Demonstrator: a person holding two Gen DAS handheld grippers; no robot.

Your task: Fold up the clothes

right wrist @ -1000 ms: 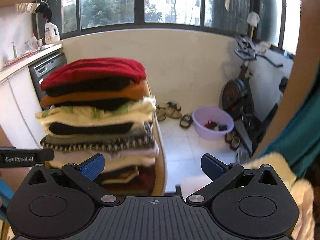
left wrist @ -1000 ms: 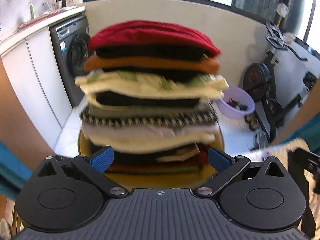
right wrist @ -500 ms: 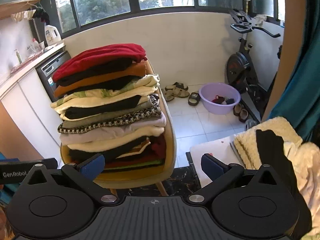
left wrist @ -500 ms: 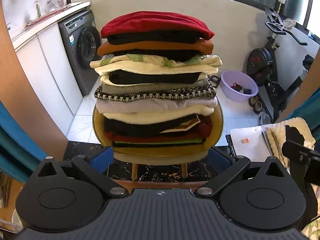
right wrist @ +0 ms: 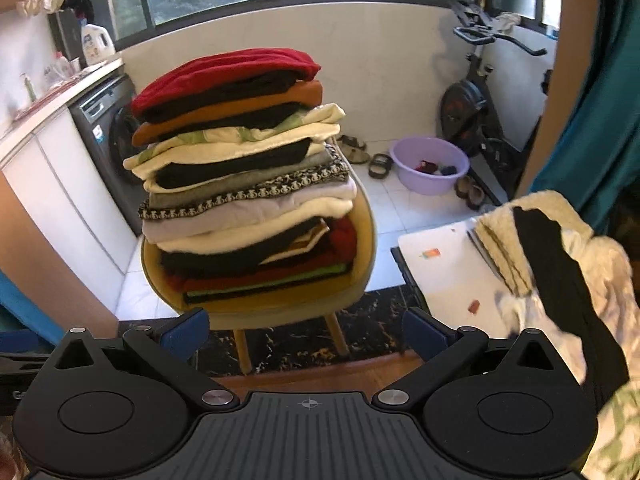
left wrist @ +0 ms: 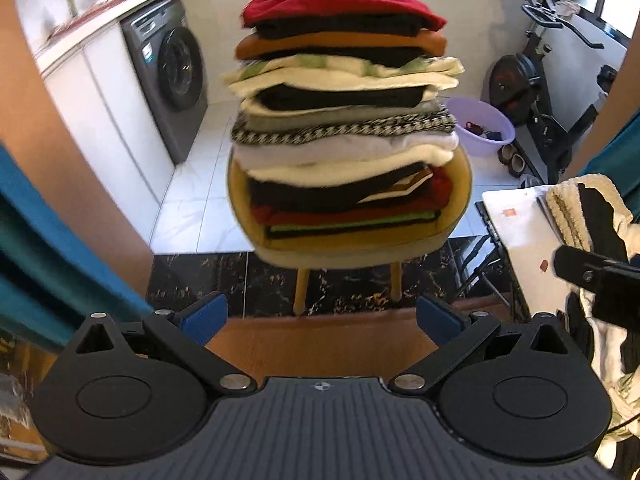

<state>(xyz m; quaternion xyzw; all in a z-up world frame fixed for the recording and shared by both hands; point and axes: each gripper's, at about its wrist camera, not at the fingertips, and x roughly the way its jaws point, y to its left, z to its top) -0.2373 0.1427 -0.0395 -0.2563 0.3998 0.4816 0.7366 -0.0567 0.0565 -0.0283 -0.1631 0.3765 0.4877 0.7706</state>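
Both grippers, the left gripper and the right gripper, are spread wide and carry nothing, held level and aimed at the chair from short of it. On the chair sits a tall stack of folded clothes, red on top. Right of the chair, a loose heap of clothes drapes beside a white table, so folding looks partly done, with that heap left.

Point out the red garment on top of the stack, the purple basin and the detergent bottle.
red garment (right wrist: 224, 74), right wrist view, middle of its top face.
purple basin (right wrist: 430, 184), right wrist view, front wall below the rim.
detergent bottle (right wrist: 95, 45), right wrist view, on its label.
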